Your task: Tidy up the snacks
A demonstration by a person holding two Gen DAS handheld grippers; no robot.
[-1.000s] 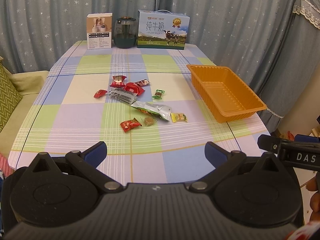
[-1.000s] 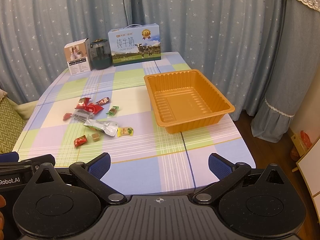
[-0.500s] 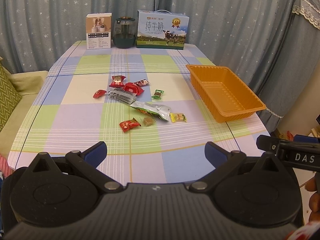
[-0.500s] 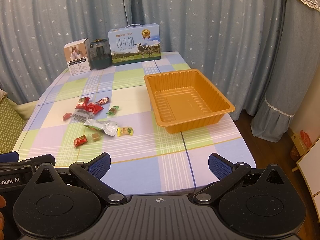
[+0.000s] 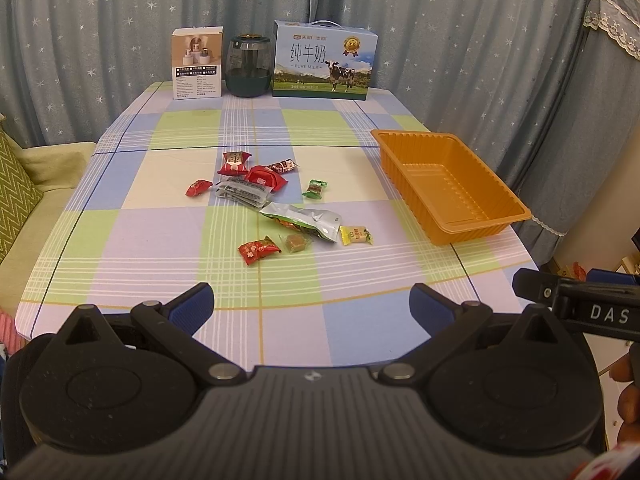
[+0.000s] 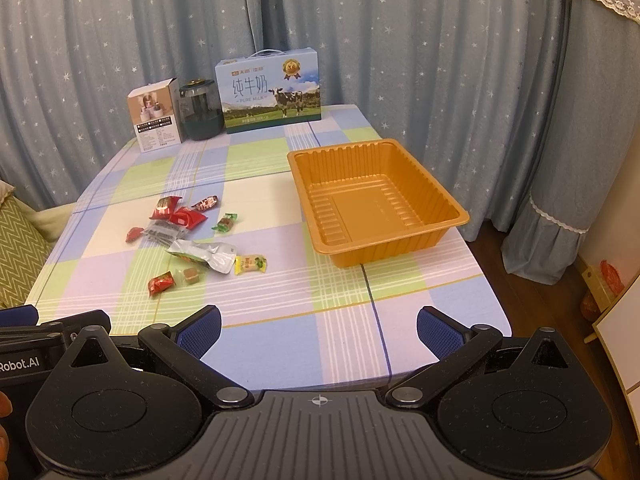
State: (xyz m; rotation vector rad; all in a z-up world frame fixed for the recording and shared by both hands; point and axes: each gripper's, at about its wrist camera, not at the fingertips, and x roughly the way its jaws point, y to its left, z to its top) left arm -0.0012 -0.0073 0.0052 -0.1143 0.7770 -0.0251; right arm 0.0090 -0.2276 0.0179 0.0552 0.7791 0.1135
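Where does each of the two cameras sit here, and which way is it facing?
Left wrist: on the left gripper at the table's near edge, facing the scattered snacks; open blue fingers, the other gripper and fingertips at right show.
Right wrist: on the right gripper, further right, facing the orange tray; open fingers and the left gripper's body at left show.
Shared: snacks, tray, milk box, curtains.
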